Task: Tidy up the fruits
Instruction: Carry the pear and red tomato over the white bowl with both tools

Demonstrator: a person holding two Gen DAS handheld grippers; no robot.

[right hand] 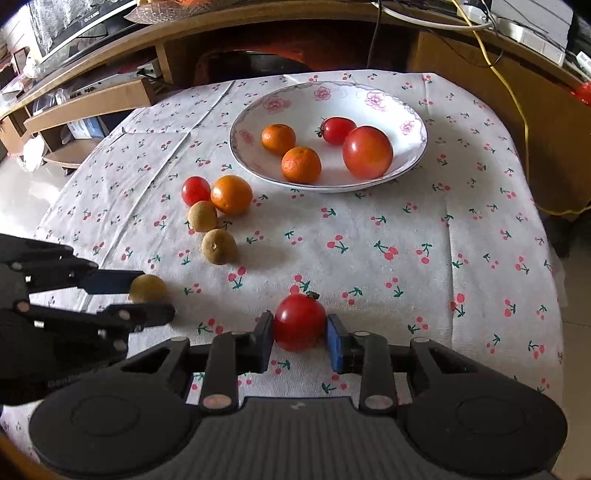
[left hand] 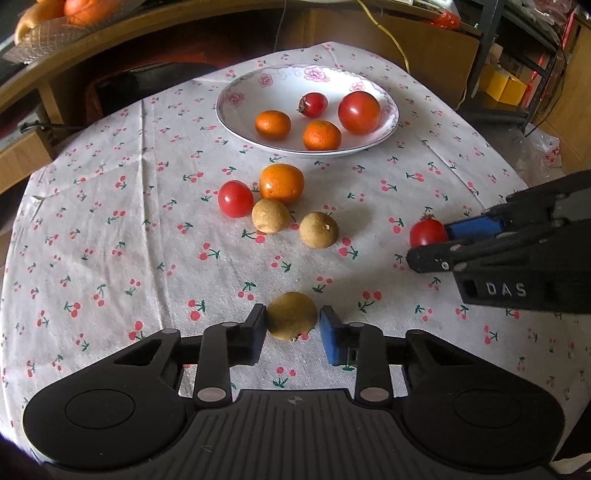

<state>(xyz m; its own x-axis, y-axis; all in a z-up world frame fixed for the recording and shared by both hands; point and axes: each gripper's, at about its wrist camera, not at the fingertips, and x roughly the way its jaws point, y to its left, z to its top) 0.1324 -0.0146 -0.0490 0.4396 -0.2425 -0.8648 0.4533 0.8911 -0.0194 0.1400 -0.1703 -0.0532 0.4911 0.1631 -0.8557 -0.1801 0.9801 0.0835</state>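
A white flowered plate (left hand: 240, 107) at the back of the table holds two small oranges, a small tomato and a large tomato (left hand: 359, 112). In front of it on the cherry-print cloth lie a tomato (left hand: 235, 198), an orange (left hand: 281, 183) and two brown round fruits (left hand: 269, 216) (left hand: 318, 229). My left gripper (left hand: 293, 325) is shut on a third brown fruit (left hand: 291, 314) low over the near cloth. My right gripper (right hand: 300, 332) is shut on a small red tomato (right hand: 299, 321) at the right; the left wrist view shows that tomato (left hand: 426, 232) at its fingertips.
A curved wooden desk (left hand: 110, 44) wraps behind the table, with a basket of fruit (left hand: 55, 22) on top. A yellow cable (right hand: 517, 110) hangs at the back right. The cloth drops off at the table's left and right edges.
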